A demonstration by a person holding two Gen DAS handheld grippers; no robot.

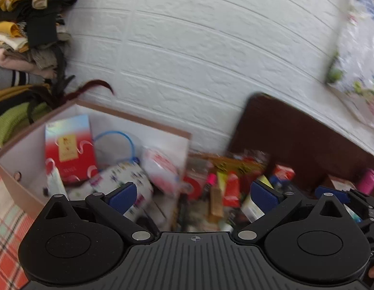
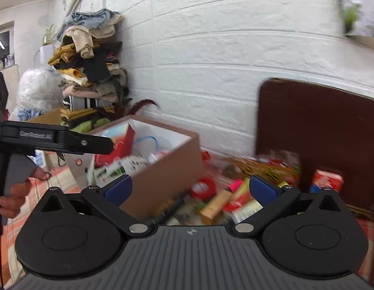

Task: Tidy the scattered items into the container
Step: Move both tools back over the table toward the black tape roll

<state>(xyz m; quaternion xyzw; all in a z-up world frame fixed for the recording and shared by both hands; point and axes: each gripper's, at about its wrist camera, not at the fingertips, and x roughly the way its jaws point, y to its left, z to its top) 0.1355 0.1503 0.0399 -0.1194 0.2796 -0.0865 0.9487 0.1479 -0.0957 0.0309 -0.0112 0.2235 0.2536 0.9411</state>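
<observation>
A brown cardboard box with a white inside stands at the left and holds a red carton, a blue-rimmed hoop and white packets. It also shows in the right wrist view. Scattered small items lie in a heap to its right: a red tape roll, a pink marker, tubes and boxes. My left gripper is open and empty above the box edge and the heap. My right gripper is open and empty above the heap.
A white brick-pattern wall runs behind. A dark brown board stands at the right. A tall stack of folded clothes rises at the left. An orange plaid cloth covers the surface.
</observation>
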